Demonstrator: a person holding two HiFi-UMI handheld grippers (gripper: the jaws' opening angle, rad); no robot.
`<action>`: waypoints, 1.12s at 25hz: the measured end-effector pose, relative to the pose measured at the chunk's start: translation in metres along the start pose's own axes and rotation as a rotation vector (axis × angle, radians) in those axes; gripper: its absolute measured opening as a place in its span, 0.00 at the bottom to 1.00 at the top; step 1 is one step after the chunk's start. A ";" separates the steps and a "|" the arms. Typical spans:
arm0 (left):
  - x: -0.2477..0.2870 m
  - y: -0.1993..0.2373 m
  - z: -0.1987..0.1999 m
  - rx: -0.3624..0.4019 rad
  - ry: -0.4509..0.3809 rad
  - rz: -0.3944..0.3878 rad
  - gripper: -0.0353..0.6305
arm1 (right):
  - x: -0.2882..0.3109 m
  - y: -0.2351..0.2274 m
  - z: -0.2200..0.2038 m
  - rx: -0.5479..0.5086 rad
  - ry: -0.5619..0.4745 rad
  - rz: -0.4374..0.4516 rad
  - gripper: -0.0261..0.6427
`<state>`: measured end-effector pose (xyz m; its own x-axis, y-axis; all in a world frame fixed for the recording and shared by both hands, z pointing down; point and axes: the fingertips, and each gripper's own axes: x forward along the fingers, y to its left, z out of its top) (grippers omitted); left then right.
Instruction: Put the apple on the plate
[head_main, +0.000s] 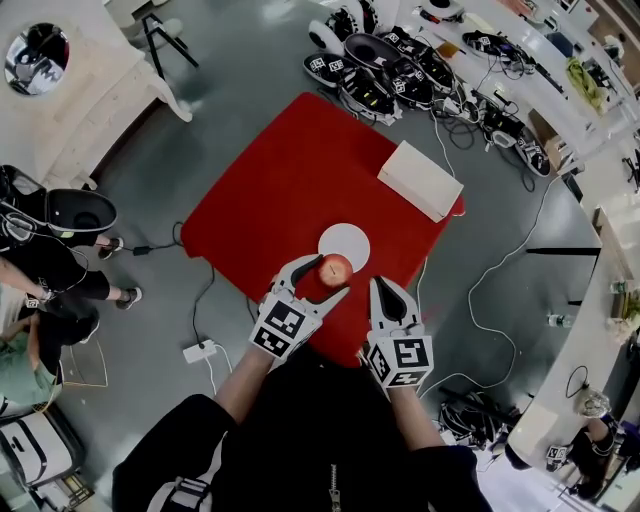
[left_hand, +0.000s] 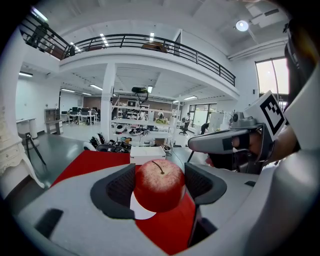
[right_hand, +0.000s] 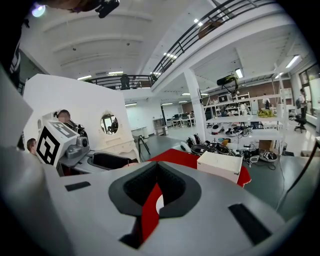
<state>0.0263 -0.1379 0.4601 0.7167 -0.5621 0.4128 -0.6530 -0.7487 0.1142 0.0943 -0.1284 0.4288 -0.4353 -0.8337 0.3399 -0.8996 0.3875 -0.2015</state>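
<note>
Two jaws of the left gripper (left_hand: 160, 181) pinch the round red apple (left_hand: 159, 187) at 6 o'clock of the round white plate (head_main: 347, 238). The right gripper (right_hand: 158, 181) jaws are pressed together.

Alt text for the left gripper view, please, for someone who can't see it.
A red apple with a short stem is clamped between the two grey jaws, filling the middle of the view. Part of a white round plate shows under it on a red tablecloth, with a white box behind.
</note>
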 end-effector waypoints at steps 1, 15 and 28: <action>0.000 0.000 -0.001 -0.004 0.001 0.001 0.52 | 0.000 0.000 0.000 0.002 0.000 0.002 0.06; 0.024 0.003 -0.023 -0.014 0.029 0.010 0.52 | 0.002 -0.004 -0.015 -0.002 0.037 0.006 0.06; 0.074 0.034 -0.031 0.027 0.024 0.016 0.52 | 0.029 -0.027 -0.026 0.014 0.066 -0.021 0.06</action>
<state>0.0491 -0.1943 0.5225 0.7001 -0.5657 0.4356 -0.6571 -0.7492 0.0830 0.1049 -0.1526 0.4682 -0.4184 -0.8136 0.4038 -0.9080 0.3647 -0.2061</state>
